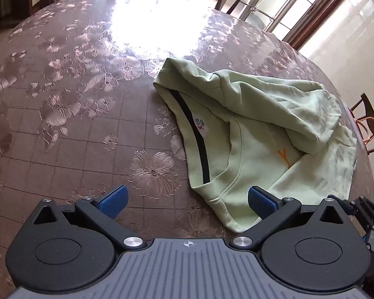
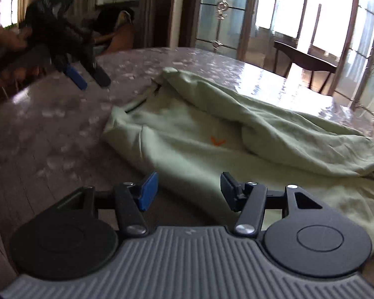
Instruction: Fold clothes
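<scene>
Where collar opens, "Kids" label [image 1: 199,124].

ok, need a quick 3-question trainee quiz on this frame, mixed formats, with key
1. True or false: the pale green sweatshirt already lies as a neat folded rectangle on the table.
2. Multiple choice: what is between the pads of the left gripper?
A. a sleeve, clamped
B. nothing clamped; the jaws stand apart, with the sweatshirt's near edge by one pad
C. a chair leg
3. Fill in: the small mark printed on the sweatshirt's front is ____ in colour.

Key
1. False: it is rumpled, one part flopped over the body.
2. B
3. Orange
</scene>
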Tool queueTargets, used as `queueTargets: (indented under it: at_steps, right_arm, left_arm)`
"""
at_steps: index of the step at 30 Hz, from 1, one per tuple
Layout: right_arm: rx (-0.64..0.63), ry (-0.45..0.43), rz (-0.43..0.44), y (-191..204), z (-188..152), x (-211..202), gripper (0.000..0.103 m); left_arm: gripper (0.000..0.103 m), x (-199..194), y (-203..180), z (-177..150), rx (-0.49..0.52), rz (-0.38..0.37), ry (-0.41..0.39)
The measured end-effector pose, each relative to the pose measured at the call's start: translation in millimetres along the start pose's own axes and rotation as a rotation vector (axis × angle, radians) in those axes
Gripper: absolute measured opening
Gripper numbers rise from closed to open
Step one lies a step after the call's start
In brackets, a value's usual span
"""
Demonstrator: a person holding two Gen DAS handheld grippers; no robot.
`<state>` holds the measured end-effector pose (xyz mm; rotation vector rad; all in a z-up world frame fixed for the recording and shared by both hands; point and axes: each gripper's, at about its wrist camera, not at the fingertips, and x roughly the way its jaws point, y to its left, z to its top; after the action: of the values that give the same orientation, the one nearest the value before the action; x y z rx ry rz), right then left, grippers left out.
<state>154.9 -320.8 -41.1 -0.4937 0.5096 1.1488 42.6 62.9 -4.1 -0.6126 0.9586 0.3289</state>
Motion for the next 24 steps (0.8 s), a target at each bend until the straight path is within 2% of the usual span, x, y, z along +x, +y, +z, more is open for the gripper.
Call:
queueTargets:
  at_steps: [4, 7, 10, 16, 18, 19, 20, 23, 24]
  right_arm:
    - [0.136, 0.029, -0.135, -16, -18, -21, 0.057]
    - [0.19, 0.055, -0.23, -25, -34, -34, 0.057]
    - [0.165, 0.081, -0.273, -24, -44, -35, 0.057]
    - [0.051, 0.075, -0.279, -18, -41, -19, 0.056]
    - [0.031, 0.075, -0.274, -20, -36, -16, 0.048]
    - [0.019, 0.087, -0.272, -21, -34, -12, 0.037]
    - [0.017, 0.096, -0.267, -23, -32, -9, 0.021]
    - [0.036, 0.112, -0.241, -29, -27, -9, 0.006]
    - [0.032, 0.113, -0.232, -30, -26, -12, 0.006]
  left_arm:
    - [0.103, -2, 10, 1, -0.005, -0.004, 0.005]
    - [0.103, 2, 14, 2, 0.0, -0.015, 0.018]
    - [0.103, 7, 8, 2, 0.03, -0.033, 0.035]
    - [0.103, 15, -17, 0, 0.105, -0.088, 0.062]
    - [0.103, 14, -25, -2, 0.135, -0.096, 0.062]
    - [0.103, 13, -28, -3, 0.149, -0.097, 0.062]
    - [0.103, 12, -31, -5, 0.163, -0.098, 0.062]
    - [0.103, 6, -30, -9, 0.159, -0.098, 0.059]
    - [0.103, 5, -27, -10, 0.148, -0.099, 0.058]
